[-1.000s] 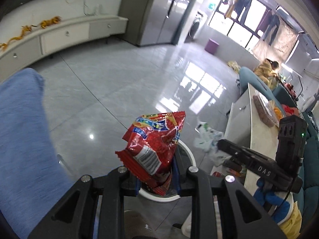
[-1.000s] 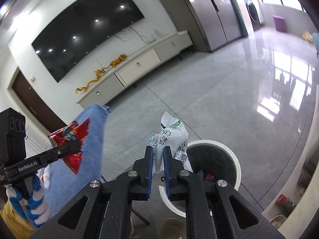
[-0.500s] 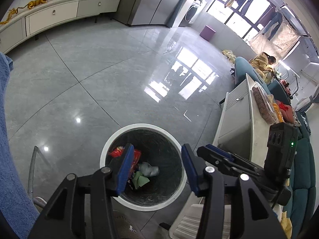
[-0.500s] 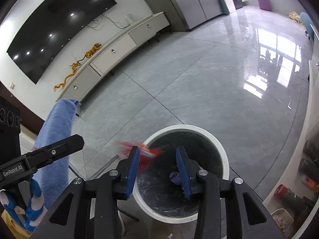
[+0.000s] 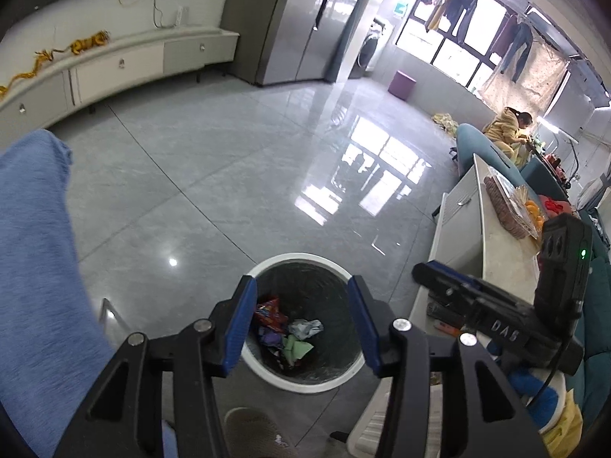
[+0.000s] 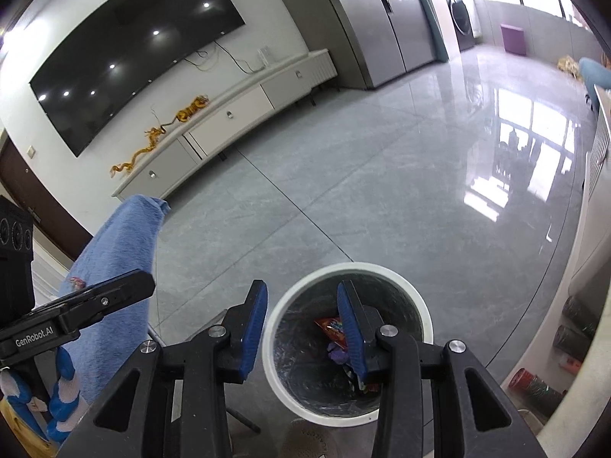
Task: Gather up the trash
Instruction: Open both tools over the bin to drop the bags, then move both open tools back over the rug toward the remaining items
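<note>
A round white-rimmed trash bin [image 5: 302,256] stands on the grey tiled floor, directly below both grippers. Inside it lie a red snack bag [image 5: 269,311], a crumpled pale wrapper [image 5: 305,326] and a green scrap [image 5: 296,347]. My left gripper [image 5: 301,286] hangs open over the bin's mouth with nothing between its blue pads. My right gripper [image 6: 302,290] is open and empty too, above the same bin [image 6: 355,265], where the red snack bag [image 6: 332,326] shows again. Each gripper appears in the other's view, the right gripper [image 5: 424,274] and the left gripper [image 6: 147,284].
A blue towel [image 5: 34,248] hangs close on the left. A white counter [image 5: 496,236] with food on it runs along the right, with bottles under it [image 6: 534,383]. A slipper [image 5: 252,431] is near the bin. A person [image 5: 508,129] sits far off by the window.
The left gripper held a red snack bag and the right a white plastic bag; both jaws have opened and both items have dropped into the bin.
</note>
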A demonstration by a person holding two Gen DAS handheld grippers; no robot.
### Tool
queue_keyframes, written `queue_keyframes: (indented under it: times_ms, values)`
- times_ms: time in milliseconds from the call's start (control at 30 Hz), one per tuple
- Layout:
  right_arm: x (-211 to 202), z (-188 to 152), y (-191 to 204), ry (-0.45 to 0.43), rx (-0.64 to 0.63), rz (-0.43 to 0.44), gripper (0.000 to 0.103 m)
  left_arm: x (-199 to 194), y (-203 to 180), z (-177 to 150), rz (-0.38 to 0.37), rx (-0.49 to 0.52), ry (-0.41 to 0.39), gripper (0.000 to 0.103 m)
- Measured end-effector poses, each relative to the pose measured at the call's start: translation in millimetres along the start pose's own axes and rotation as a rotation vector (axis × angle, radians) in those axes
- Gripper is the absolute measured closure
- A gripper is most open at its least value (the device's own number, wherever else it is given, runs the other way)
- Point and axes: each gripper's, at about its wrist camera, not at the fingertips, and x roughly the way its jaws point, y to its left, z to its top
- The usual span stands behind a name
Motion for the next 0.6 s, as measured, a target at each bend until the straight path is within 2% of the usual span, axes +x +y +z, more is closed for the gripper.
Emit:
queue_keyframes:
  times_ms: [133, 333, 467, 500, 533, 600]
  values:
    - [-24, 4, 16, -0.061, -0.014, 0.000, 0.065, -42, 11, -10, 0.038, 0.006, -0.048, 0.056]
    - [-62, 5, 48, -0.138, -0.057, 0.017, 0.057, -107, 35, -29, 0.123, -0.011, -0.127, 0.055]
    - [-86, 5, 81, -0.185, -0.115, 0.021, 0.048, -162, 56, -47, 0.203, -0.050, -0.200, 0.055]
    - [-91, 5, 87, -0.195, -0.127, 0.026, 0.046, -174, 61, -52, 0.221, -0.064, -0.214, 0.052]
    - [-96, 4, 94, -0.205, -0.139, 0.032, 0.045, -187, 67, -57, 0.235, -0.078, -0.232, 0.043]
    - [-107, 3, 110, -0.227, -0.168, 0.045, 0.038, -209, 77, -67, 0.270, -0.102, -0.264, 0.036]
